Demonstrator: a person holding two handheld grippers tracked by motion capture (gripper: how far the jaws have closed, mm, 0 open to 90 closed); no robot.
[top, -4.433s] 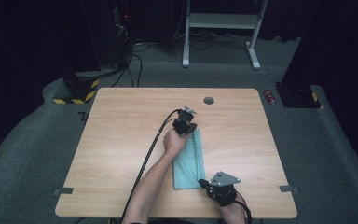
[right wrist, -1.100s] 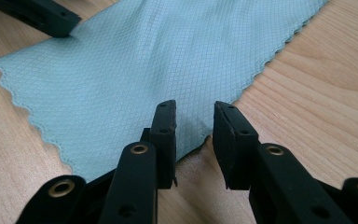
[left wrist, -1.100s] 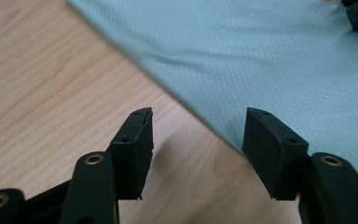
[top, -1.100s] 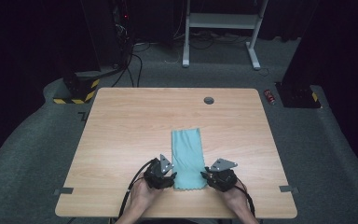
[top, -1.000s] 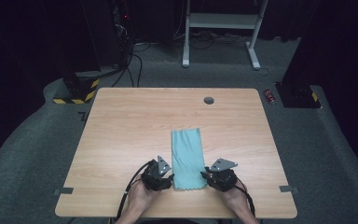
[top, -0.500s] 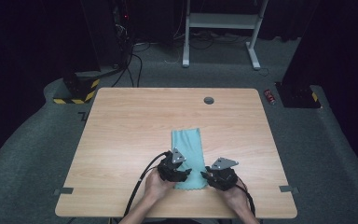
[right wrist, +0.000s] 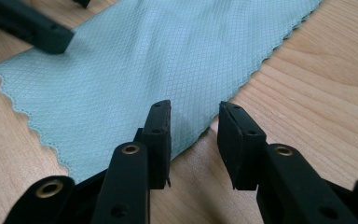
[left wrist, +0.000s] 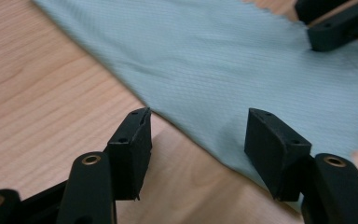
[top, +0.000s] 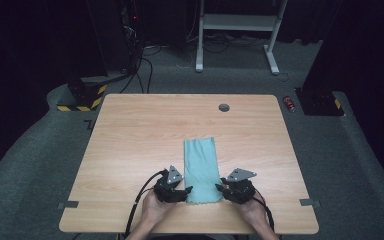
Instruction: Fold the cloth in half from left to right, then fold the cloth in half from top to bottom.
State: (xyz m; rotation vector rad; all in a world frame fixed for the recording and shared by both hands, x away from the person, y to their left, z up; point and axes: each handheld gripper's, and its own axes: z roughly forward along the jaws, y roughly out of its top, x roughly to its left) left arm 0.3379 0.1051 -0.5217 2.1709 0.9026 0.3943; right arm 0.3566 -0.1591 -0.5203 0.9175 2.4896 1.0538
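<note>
A teal cloth (top: 200,167) lies flat as a long strip on the wooden table (top: 130,135), its scalloped short edge towards the person. My left gripper (top: 186,191) is at its near left corner and my right gripper (top: 218,188) at its near right corner. In the left gripper view the open gripper (left wrist: 198,144) straddles the cloth (left wrist: 223,60)'s long edge. In the right gripper view the gripper (right wrist: 193,140) has just been opening, and the cloth (right wrist: 144,60)'s edge lies flat between its jaws, unpinched.
A small dark round disc (top: 223,107) sits near the table's far edge. Tape tabs (top: 68,204) mark the table's near sides. Dark floor with cables and a white desk frame (top: 235,30) lies beyond the table.
The left gripper came from the cloth's far end to its near left corner. Half a second ago it reached in over the cloth, and has drawn back left. The right gripper stayed put.
</note>
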